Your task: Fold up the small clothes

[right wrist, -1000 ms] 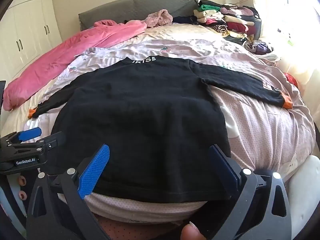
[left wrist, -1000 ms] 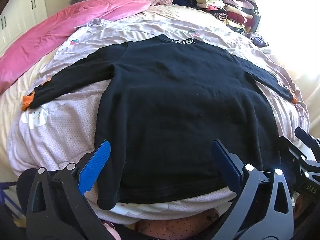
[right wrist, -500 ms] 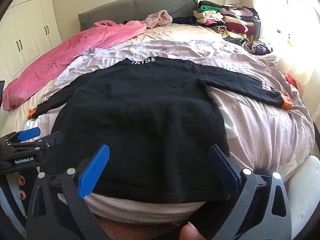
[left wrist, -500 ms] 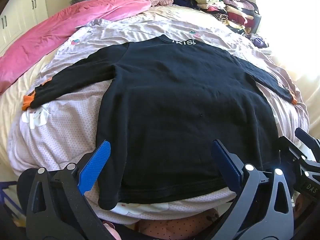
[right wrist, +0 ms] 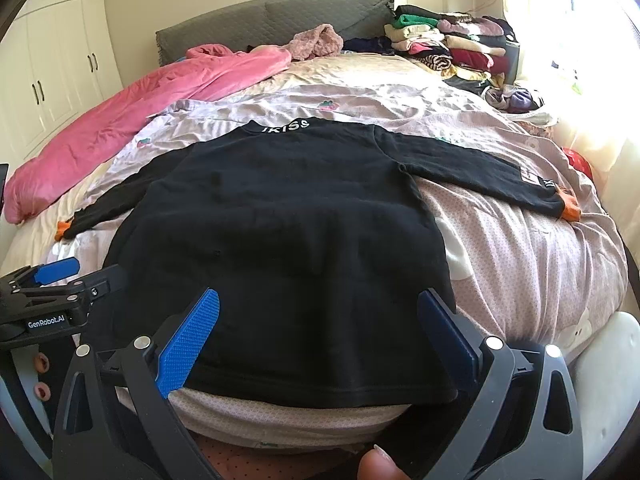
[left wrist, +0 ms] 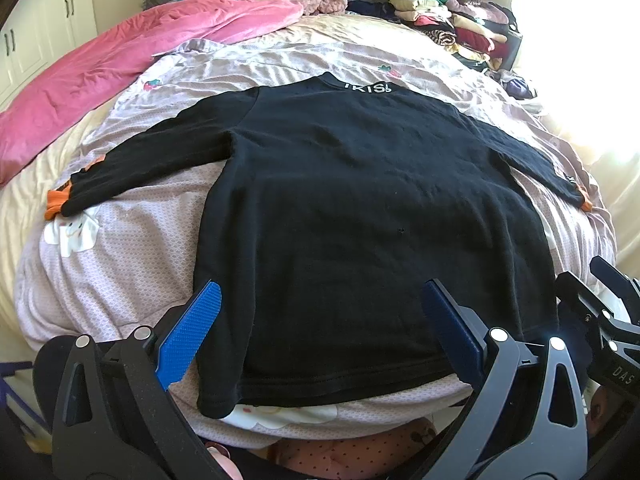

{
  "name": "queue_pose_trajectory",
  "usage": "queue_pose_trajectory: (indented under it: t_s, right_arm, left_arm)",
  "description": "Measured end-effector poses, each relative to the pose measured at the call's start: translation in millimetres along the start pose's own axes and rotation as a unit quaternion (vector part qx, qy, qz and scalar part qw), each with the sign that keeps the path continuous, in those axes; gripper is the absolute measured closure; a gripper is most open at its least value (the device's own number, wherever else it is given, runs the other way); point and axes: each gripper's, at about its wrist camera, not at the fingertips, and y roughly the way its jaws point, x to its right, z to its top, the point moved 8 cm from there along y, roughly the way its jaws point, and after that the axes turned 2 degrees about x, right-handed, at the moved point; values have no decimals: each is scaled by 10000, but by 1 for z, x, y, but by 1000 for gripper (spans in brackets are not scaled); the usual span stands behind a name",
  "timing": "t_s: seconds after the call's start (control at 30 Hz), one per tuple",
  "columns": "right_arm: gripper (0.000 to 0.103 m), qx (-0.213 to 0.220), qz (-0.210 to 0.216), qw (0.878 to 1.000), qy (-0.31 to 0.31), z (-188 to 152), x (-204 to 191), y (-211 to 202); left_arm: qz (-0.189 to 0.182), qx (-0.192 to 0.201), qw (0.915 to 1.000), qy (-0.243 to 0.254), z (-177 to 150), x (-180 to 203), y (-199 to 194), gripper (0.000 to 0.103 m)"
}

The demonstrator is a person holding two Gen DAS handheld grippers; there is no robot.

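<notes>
A black long-sleeved shirt point(left wrist: 360, 200) with orange cuffs and white letters at the collar lies flat on the bed, both sleeves spread out; it also shows in the right wrist view point(right wrist: 288, 240). My left gripper point(left wrist: 320, 328) is open and empty, hovering just above the shirt's hem near its left corner. My right gripper point(right wrist: 320, 328) is open and empty above the hem near the right corner. Each gripper shows at the edge of the other's view.
The shirt rests on a pale pink patterned sheet point(left wrist: 120, 260). A pink blanket point(left wrist: 120, 52) lies at the far left. A stack of folded clothes point(right wrist: 452, 48) sits at the far right by the grey headboard point(right wrist: 280, 16). White cupboards point(right wrist: 52, 64) stand at left.
Both grippers have drawn back slightly from the hem. The shirt has not moved.
</notes>
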Motion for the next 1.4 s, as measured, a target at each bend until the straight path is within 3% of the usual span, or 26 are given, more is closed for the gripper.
queue_pose_trajectory:
  t_s: [1.4]
  right_arm:
    - [4,8,-6,10000,18,-1,2,-1]
  left_arm:
    - [-16,13,10000,-39,1,-3,-1,9]
